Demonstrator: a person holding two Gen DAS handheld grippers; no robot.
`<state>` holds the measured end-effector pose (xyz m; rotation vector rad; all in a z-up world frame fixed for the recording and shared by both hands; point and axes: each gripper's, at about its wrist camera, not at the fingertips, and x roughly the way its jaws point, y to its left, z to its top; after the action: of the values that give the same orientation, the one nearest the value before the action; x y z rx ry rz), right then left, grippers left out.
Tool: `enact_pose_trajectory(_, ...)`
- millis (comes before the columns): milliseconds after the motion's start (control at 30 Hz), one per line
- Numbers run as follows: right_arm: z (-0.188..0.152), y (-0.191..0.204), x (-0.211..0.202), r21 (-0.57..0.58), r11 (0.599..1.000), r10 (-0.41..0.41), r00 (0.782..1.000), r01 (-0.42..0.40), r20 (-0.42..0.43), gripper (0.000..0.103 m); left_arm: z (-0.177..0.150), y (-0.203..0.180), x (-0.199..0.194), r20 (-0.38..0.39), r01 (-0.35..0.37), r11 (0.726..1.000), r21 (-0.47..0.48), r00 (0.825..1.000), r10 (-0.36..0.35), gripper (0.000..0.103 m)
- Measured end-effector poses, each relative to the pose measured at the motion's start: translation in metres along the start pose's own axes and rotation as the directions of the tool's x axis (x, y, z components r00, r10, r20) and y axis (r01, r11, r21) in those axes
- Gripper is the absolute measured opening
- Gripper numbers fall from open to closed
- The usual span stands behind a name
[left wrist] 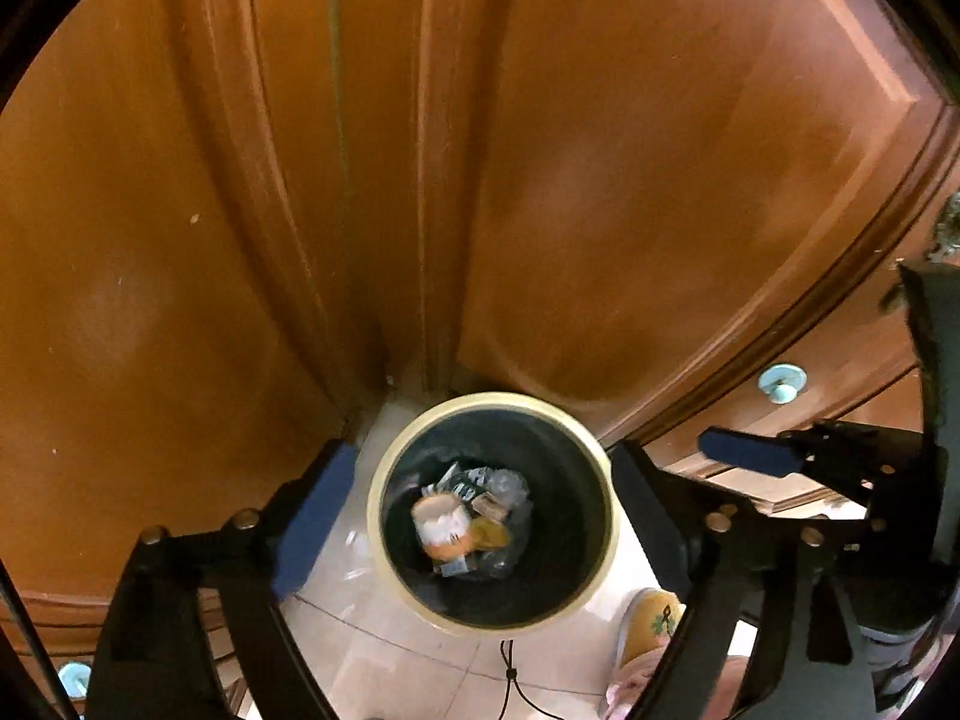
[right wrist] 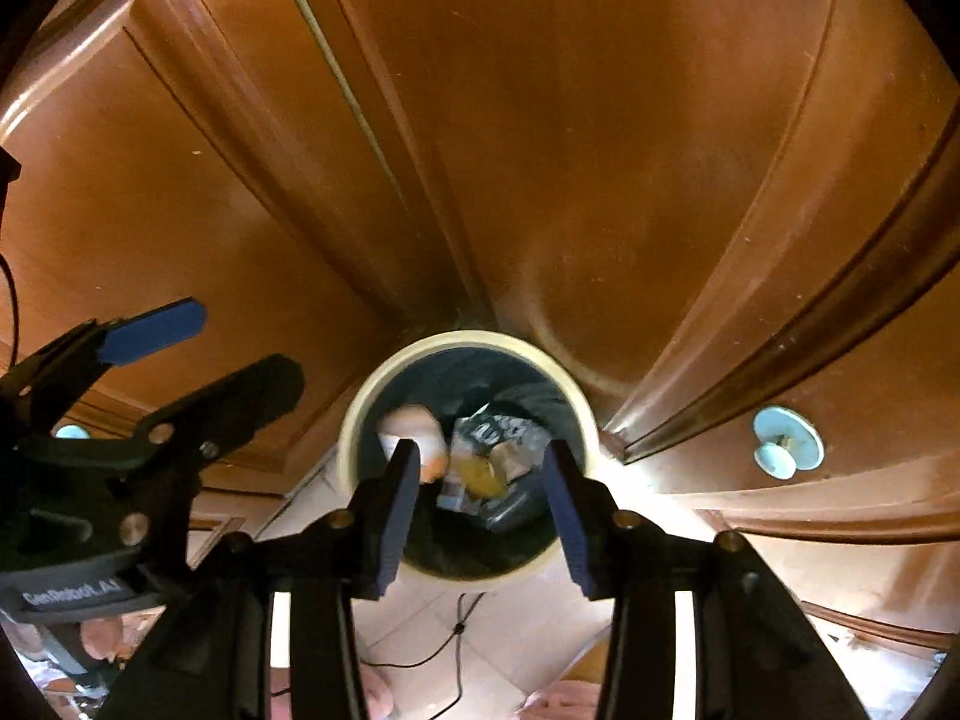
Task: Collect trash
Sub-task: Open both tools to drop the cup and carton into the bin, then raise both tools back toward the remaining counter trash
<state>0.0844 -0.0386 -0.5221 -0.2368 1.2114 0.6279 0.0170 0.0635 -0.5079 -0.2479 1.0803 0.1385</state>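
Note:
A round bin with a cream rim [left wrist: 492, 401] and a dark liner stands on the floor in a corner between wooden panels. Crumpled trash [left wrist: 462, 522] lies at its bottom: an orange-and-white cup, clear plastic and printed wrappers. My left gripper [left wrist: 483, 450] hangs above the bin, open wide, with nothing between its blue pads. My right gripper [right wrist: 480, 447] is also over the bin's rim [right wrist: 462, 339], open, and only the trash [right wrist: 480, 462] far below shows between its pads. Each gripper shows in the other's view, the right [left wrist: 840, 384] beside the left [right wrist: 246, 342].
Brown wooden doors close in behind and on both sides of the bin. A pale blue knob [right wrist: 786, 441] sticks out on the right door. A black cable [left wrist: 510, 672] lies on the light tiled floor in front of the bin, beside a yellow slipper [left wrist: 651, 624].

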Motion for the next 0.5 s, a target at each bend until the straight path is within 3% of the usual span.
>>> enact_pose_trajectory(100,-0.002,0.003,-0.005,-0.005,1.000,-0.015,0.999,0.015,0.041,0.043,0.001,0.004,0.000,-0.015,-0.007,0.999,-0.035,1.000,0.006,0.087)
enact_pose_trajectory(233,-0.004,0.009,-0.026,-0.033,0.998,-0.053,0.991,0.057,0.123,0.043,0.002,0.010,-0.016,0.020,-0.030,0.998,-0.054,0.999,0.031,0.087)
enact_pose_trajectory(500,0.016,0.016,-0.104,-0.035,0.998,-0.053,0.986,0.059,0.158,0.043,0.038,-0.001,-0.090,0.066,-0.050,0.997,-0.054,0.996,0.054,0.087)
